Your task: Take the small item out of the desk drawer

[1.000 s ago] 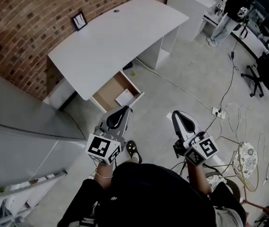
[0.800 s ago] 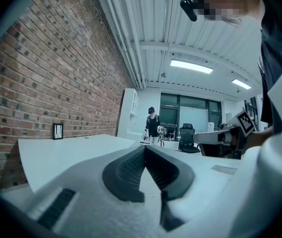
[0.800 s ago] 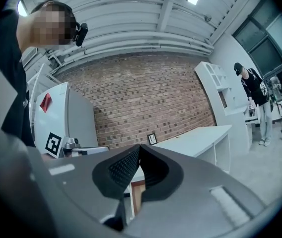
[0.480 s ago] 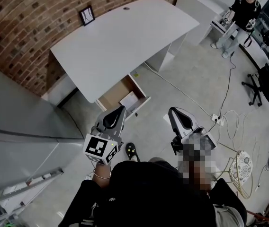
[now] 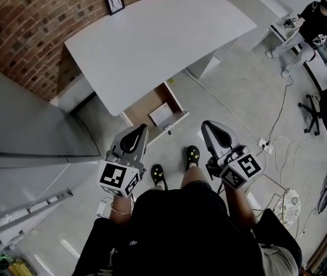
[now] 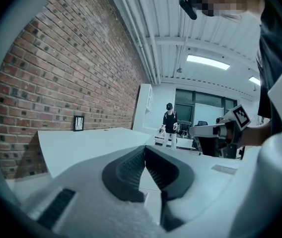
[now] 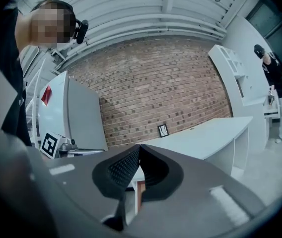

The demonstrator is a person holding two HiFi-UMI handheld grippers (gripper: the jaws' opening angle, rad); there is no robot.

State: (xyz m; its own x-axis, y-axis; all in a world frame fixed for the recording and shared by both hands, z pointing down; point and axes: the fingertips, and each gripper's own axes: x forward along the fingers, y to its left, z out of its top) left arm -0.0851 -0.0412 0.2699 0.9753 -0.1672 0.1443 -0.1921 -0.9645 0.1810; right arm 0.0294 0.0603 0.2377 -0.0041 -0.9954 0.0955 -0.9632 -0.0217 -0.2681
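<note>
The white desk (image 5: 152, 39) stands against the brick wall, and its drawer (image 5: 142, 109) is pulled open under the front edge. A small flat white item (image 5: 161, 113) lies inside the drawer on the wooden bottom. My left gripper (image 5: 141, 130) hangs just in front of the drawer, shut and empty; in the left gripper view its jaws (image 6: 144, 148) meet with nothing between them. My right gripper (image 5: 208, 125) is to the right of the drawer, above the floor, also shut and empty (image 7: 139, 148). Neither gripper touches the drawer.
A small picture frame (image 5: 115, 2) stands at the desk's back edge. A grey cabinet (image 5: 19, 125) fills the left. Cables and a power strip (image 5: 264, 143) lie on the floor at the right, near an office chair (image 5: 324, 105). Another person (image 5: 316, 16) stands far right.
Both grippers have come closer to the desk and the open drawer. A shoe has stepped forward between the grippers. The jaws stayed shut.
</note>
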